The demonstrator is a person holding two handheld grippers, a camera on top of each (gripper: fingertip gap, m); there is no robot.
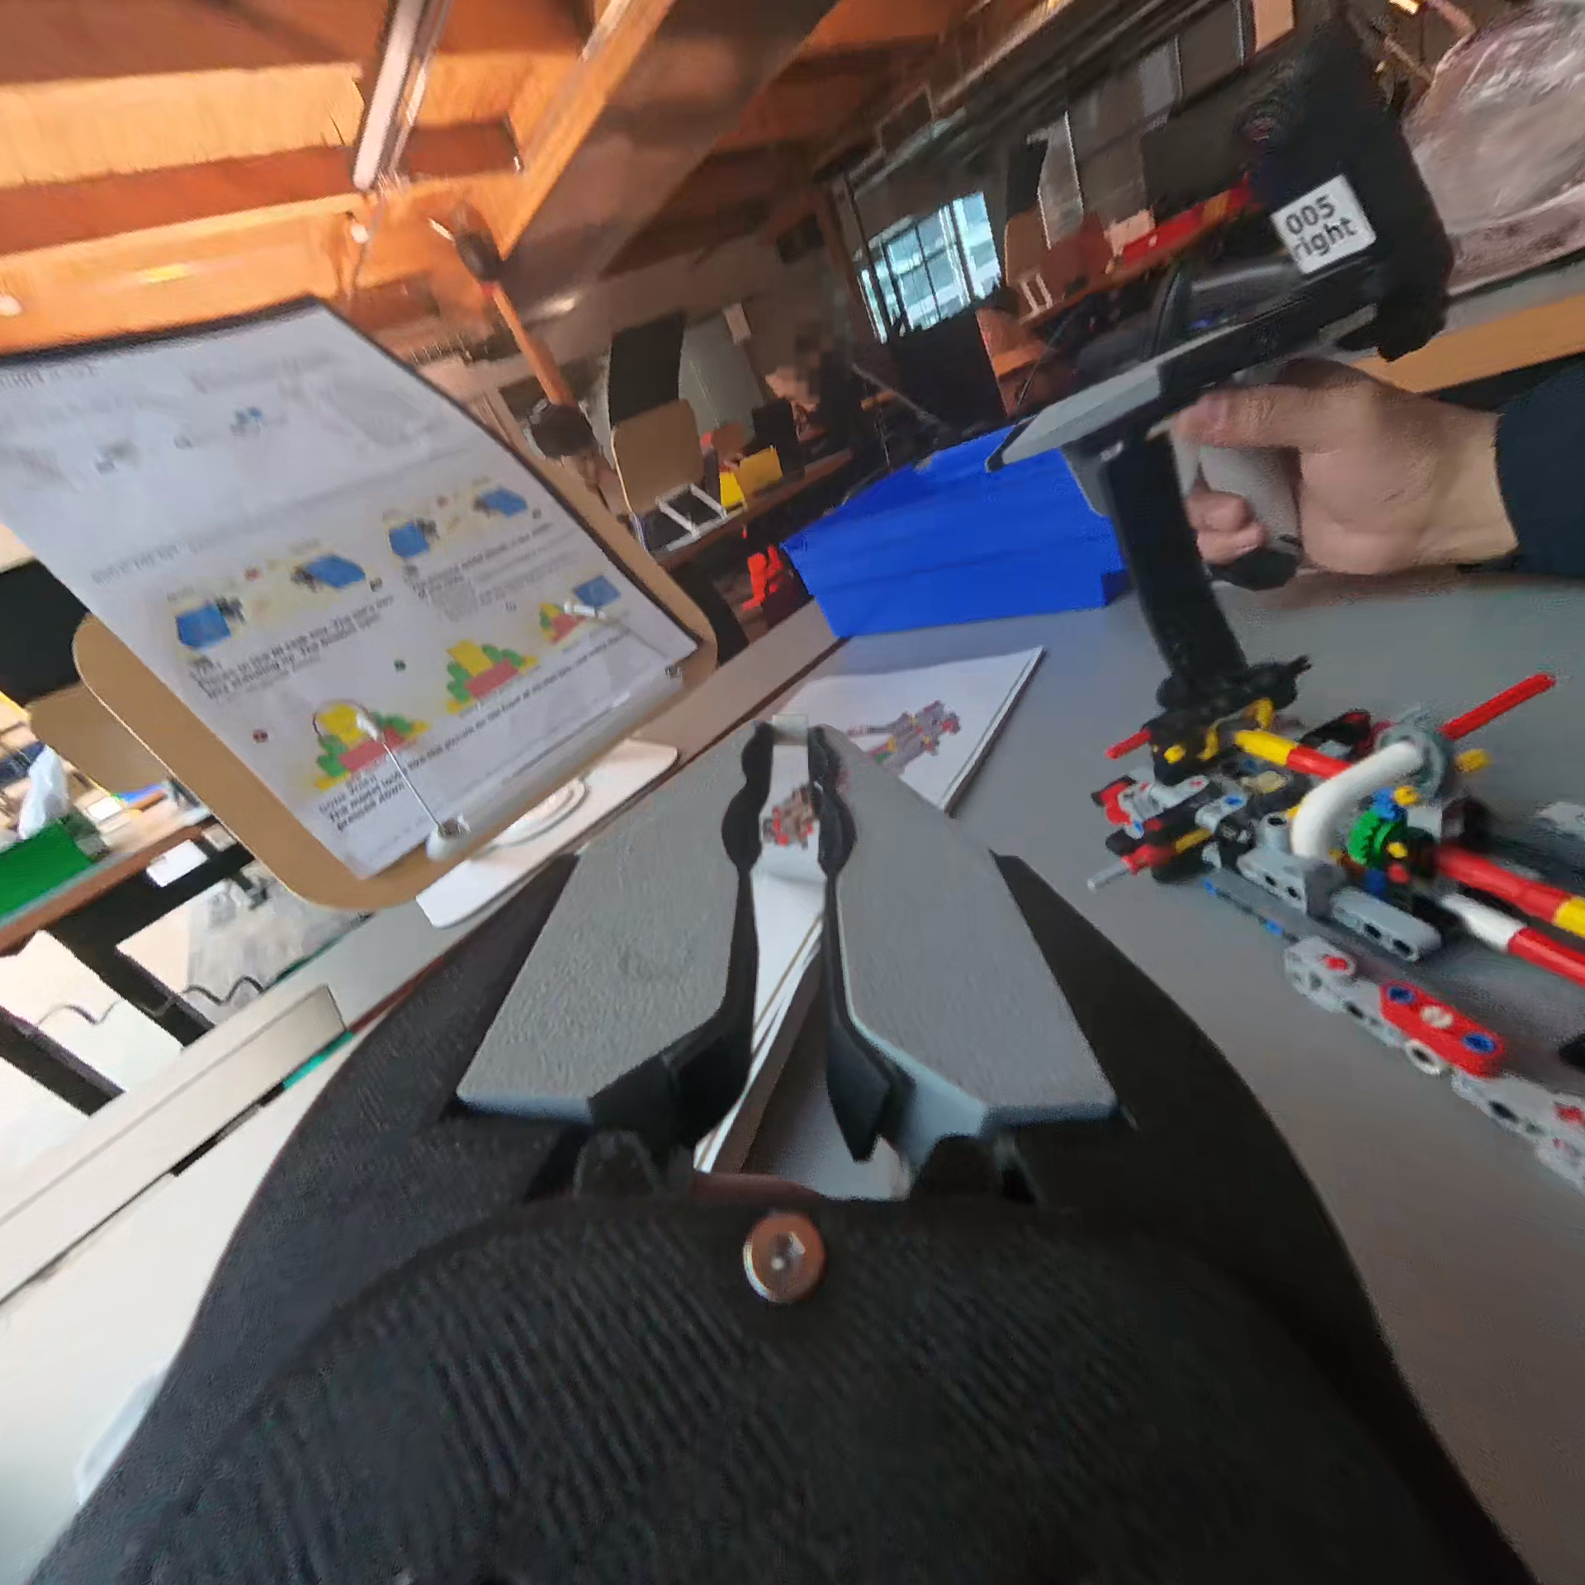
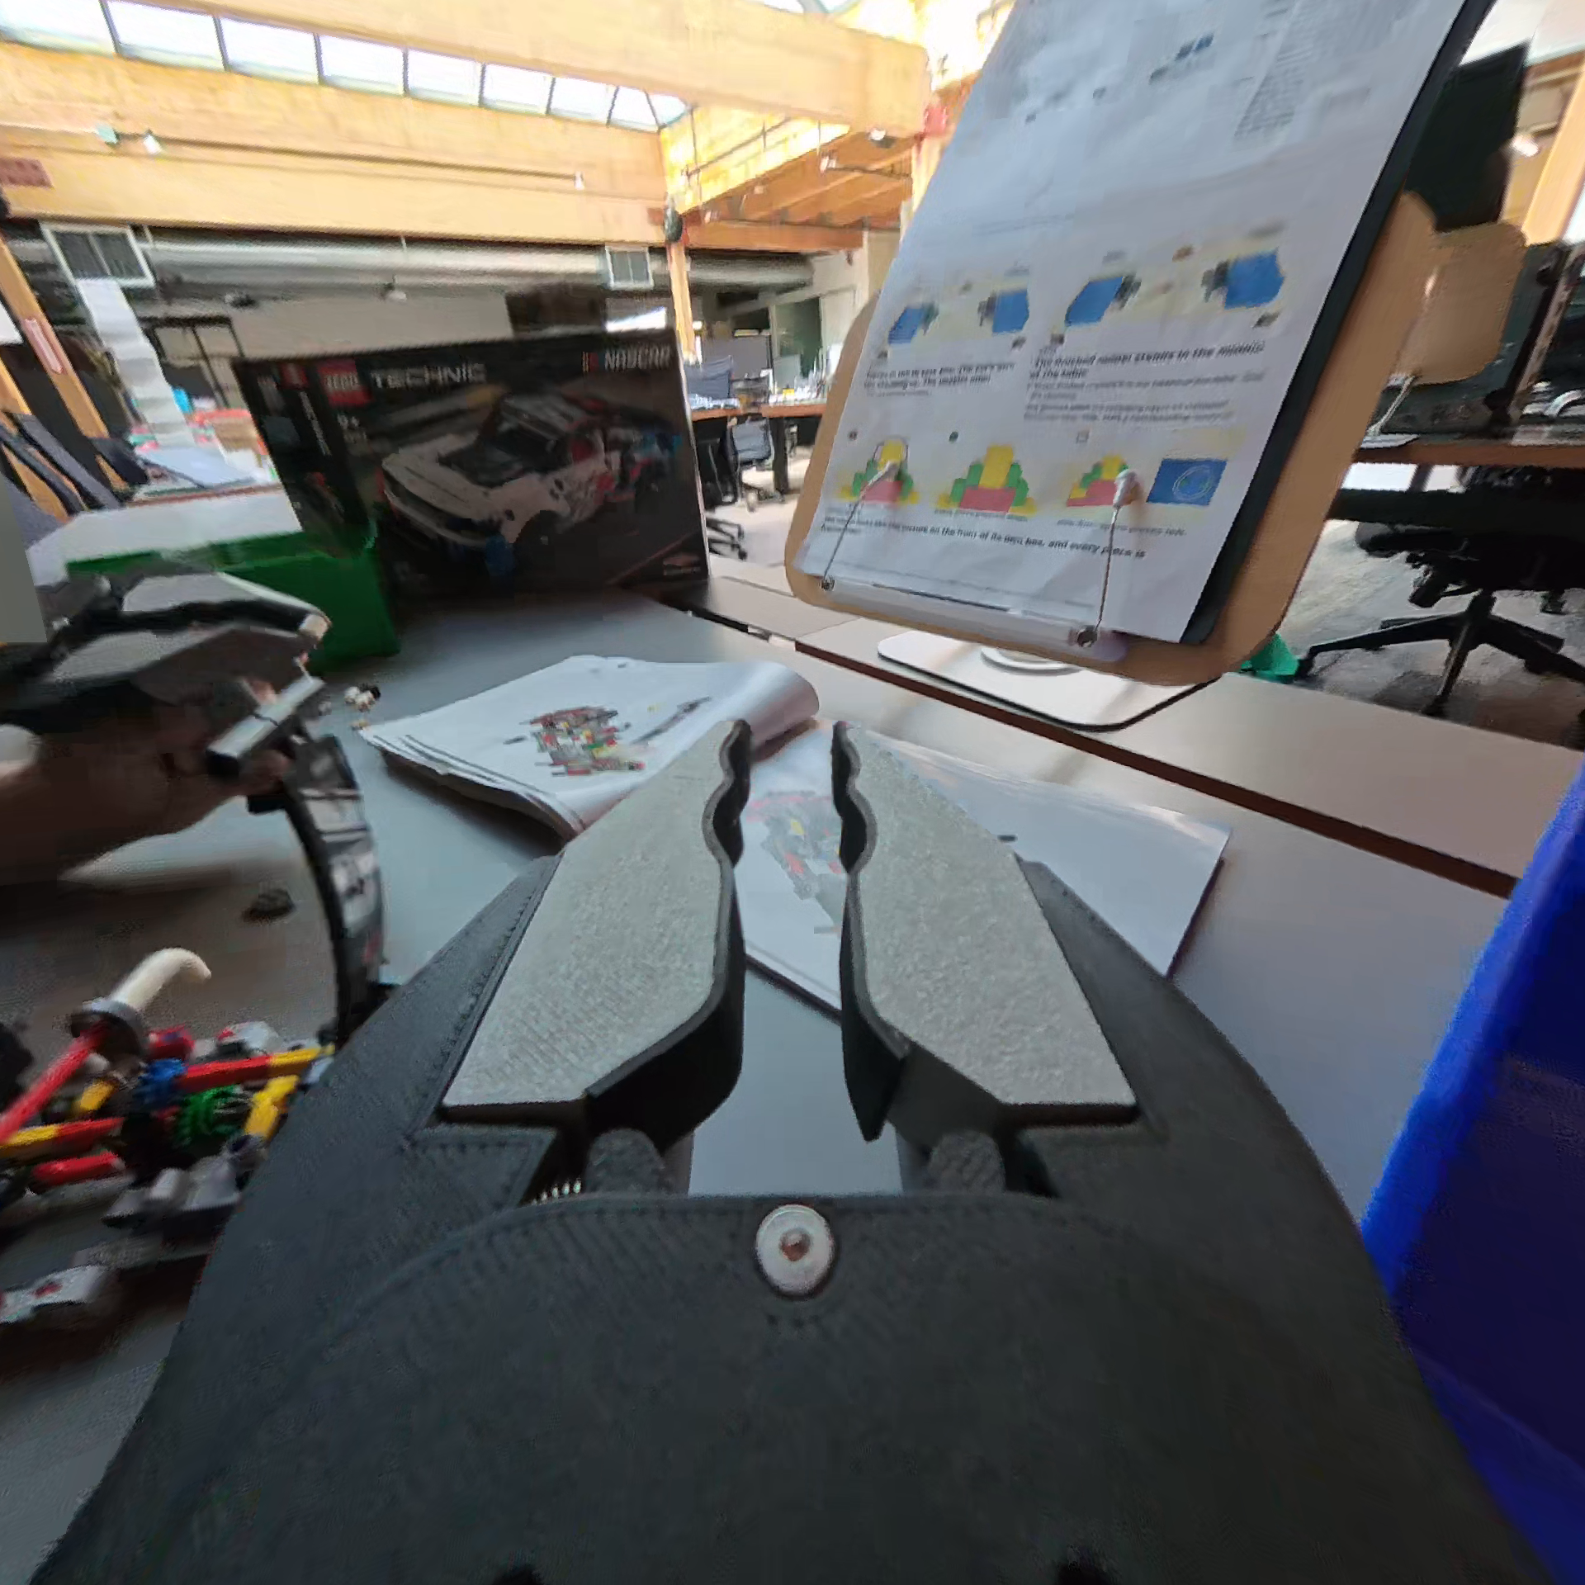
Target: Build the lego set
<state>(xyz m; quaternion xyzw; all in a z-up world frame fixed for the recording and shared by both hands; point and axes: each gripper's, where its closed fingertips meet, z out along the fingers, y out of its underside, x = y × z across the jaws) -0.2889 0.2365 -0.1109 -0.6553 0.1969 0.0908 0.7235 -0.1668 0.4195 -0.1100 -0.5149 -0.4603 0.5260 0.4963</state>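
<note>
My left gripper [image 1: 791,746] is shut on a small light grey piece [image 1: 789,731] at its fingertips, above the grey table [image 1: 1115,686]. It also shows in the right wrist view [image 2: 300,669] at the left, held by a hand. My right gripper [image 2: 789,772] is open with nothing between its fingers, over an open booklet [image 2: 583,738]. It also shows in the left wrist view [image 1: 999,459], in a hand at the upper right. A partly built brick model [image 1: 1338,823] lies on the table, with a black curved piece [image 1: 1175,583] rising from it. The model also shows in the right wrist view [image 2: 154,1106].
A document stand [image 1: 300,557] with a printed sheet stands at the table's far side. A blue bin [image 1: 943,532] sits behind the model and shows close at the right [image 2: 1492,1115]. A dark product box [image 2: 480,463] and a green bin [image 2: 343,600] stand at the back. About 25 cm separates my left fingertips from my right.
</note>
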